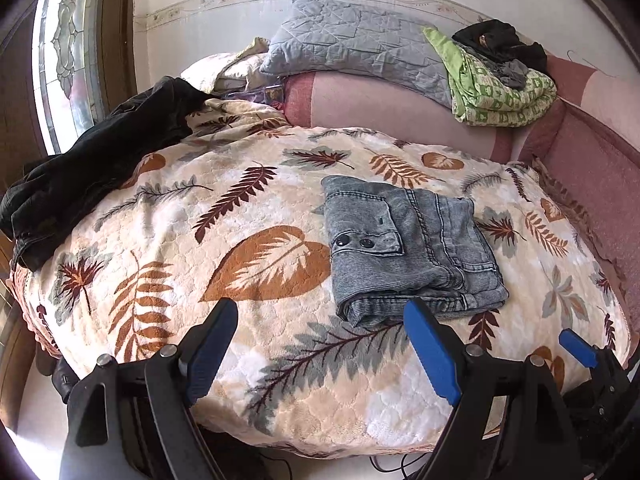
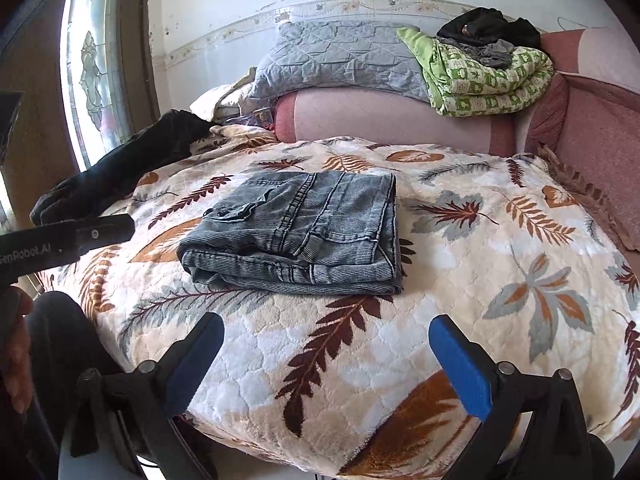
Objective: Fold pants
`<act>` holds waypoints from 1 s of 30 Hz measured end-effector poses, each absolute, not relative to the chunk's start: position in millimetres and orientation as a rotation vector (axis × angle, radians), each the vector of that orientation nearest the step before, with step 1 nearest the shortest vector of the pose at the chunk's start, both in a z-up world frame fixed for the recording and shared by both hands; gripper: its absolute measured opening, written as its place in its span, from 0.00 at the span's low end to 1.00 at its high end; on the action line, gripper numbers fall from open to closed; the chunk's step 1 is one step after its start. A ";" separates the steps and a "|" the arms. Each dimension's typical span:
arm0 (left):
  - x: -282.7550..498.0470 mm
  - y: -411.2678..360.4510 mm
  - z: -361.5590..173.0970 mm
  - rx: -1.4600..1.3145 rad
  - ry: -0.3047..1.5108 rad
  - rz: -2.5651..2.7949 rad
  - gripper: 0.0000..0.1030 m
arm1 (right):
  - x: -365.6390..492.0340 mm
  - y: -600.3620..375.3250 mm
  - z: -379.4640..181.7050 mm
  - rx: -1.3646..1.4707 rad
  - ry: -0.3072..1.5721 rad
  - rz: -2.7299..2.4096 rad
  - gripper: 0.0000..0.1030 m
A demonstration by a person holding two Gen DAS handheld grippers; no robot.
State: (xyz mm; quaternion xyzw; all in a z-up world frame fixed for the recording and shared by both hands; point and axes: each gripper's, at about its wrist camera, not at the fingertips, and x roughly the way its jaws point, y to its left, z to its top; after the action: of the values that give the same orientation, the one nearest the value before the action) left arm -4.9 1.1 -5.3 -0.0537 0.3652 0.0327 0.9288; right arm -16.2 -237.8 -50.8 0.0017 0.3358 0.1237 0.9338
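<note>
The grey denim pants (image 1: 408, 244) lie folded into a compact bundle on the leaf-print blanket (image 1: 248, 216); they also show in the right wrist view (image 2: 304, 232). My left gripper (image 1: 320, 312) is open and empty, held back at the near edge of the bed, its right finger just in front of the bundle. My right gripper (image 2: 326, 328) is open and empty, also at the near edge, short of the pants. Part of the right gripper (image 1: 576, 346) shows at the lower right of the left wrist view.
A black garment (image 1: 96, 160) lies at the bed's left edge. A grey quilted pillow (image 1: 356, 44), a green quilt (image 1: 504, 92) with dark clothes on it and a pink bolster (image 1: 384, 108) sit at the back. The left gripper's body (image 2: 68, 238) crosses the right view's left side.
</note>
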 end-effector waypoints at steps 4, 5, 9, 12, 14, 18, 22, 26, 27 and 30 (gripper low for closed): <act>4.2 19.4 -15.4 -0.175 0.799 0.062 0.84 | -1.3 -268.4 -53.5 0.196 0.766 0.267 1.00; 7.3 23.7 -20.7 -0.192 0.818 0.067 0.84 | 4.0 -277.5 -55.2 0.253 0.784 0.267 1.00; 30.6 34.6 -44.4 -0.281 0.894 0.027 0.84 | 40.4 -307.4 -69.2 0.465 0.920 0.279 1.00; 57.3 36.4 -60.3 -0.325 0.952 0.014 0.84 | 77.1 -317.8 -72.9 0.576 0.989 0.316 1.00; 72.9 36.8 -66.8 -0.366 0.974 -0.012 0.84 | 102.3 -323.5 -76.2 0.635 1.011 0.309 1.00; 88.3 34.4 -66.0 -0.387 0.949 -0.030 0.93 | 147.2 -326.4 -99.7 0.732 1.135 0.286 1.00; 82.7 42.8 -59.3 -0.402 0.930 -0.018 0.93 | 158.6 -314.0 -104.3 0.698 1.186 0.295 1.00; 78.8 55.9 -56.0 -0.447 0.882 0.033 0.93 | 164.6 -306.4 -102.7 0.688 1.215 0.307 1.00; 85.0 54.3 -57.9 -0.447 0.900 0.021 0.93 | 166.7 -303.1 -103.2 0.686 1.228 0.319 1.00; 104.1 40.0 -65.8 -0.462 0.934 -0.030 0.93 | 173.4 -288.9 -106.5 0.639 1.272 0.319 0.98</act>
State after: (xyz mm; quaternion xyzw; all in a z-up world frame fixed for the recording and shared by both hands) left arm 104.1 40.0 -65.8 -0.2207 0.4461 -0.0143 0.8672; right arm 173.4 -288.9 -106.5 0.2919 0.5810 0.1456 0.7457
